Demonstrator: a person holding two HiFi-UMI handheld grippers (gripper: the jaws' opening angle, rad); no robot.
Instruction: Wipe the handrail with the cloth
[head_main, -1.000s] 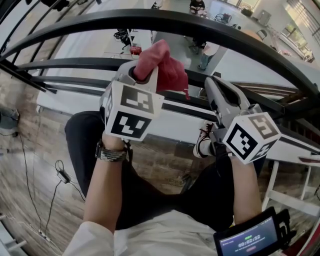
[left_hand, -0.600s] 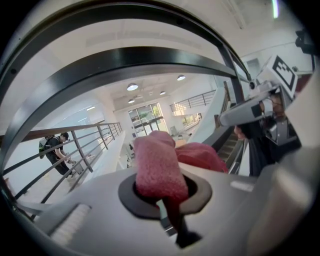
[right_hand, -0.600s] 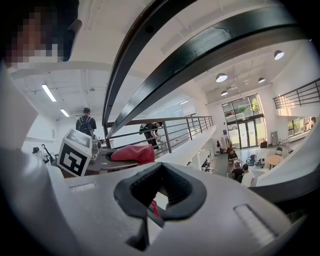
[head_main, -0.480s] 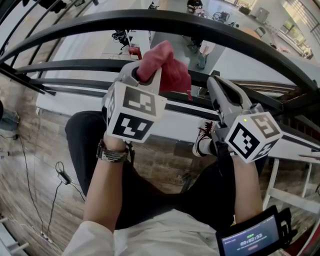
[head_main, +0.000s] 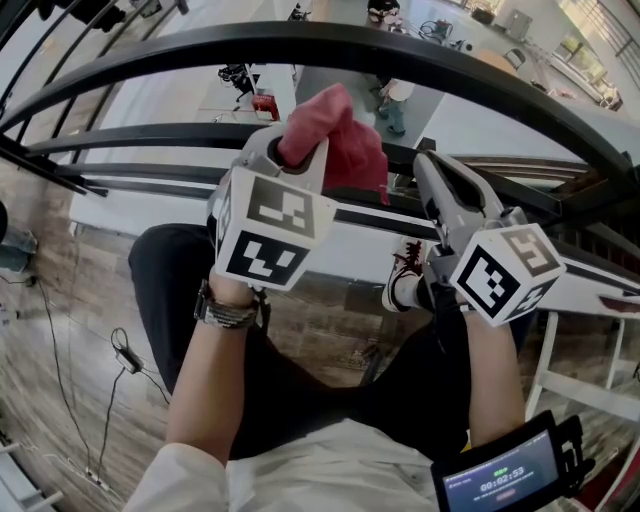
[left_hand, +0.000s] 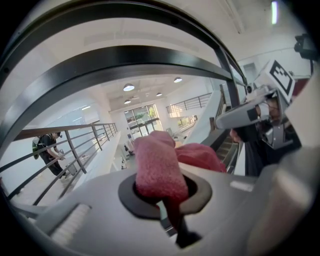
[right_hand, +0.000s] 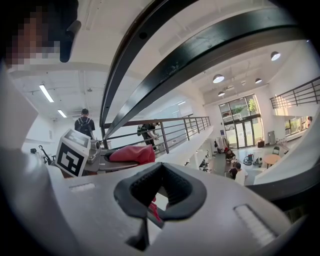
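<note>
Forearms (head_main: 215, 385) raised, left gripper (head_main: 297, 152) pinching cloth (head_main: 345, 140) near handrail (head_main: 400, 55), right gripper (head_main: 432, 170) at its right, jaws together, empty, pose barely changed over 1 s

The thick black handrail (head_main: 350, 45) arches across above both grippers, and a thinner bar (head_main: 130, 130) runs beneath it; between the two lies an open band through which the hall below shows. The left gripper (head_main: 300, 150), jaws closed on the bunched cloth (head_main: 345, 140), fills the middle of that band just under the handrail, and the right gripper (head_main: 428, 170), jaws together, sits near beside it with a narrow gap between them. Left of the cloth the band stays open along the handrail, while the person's legs (head_main: 200, 300) block the space lower down.
</note>
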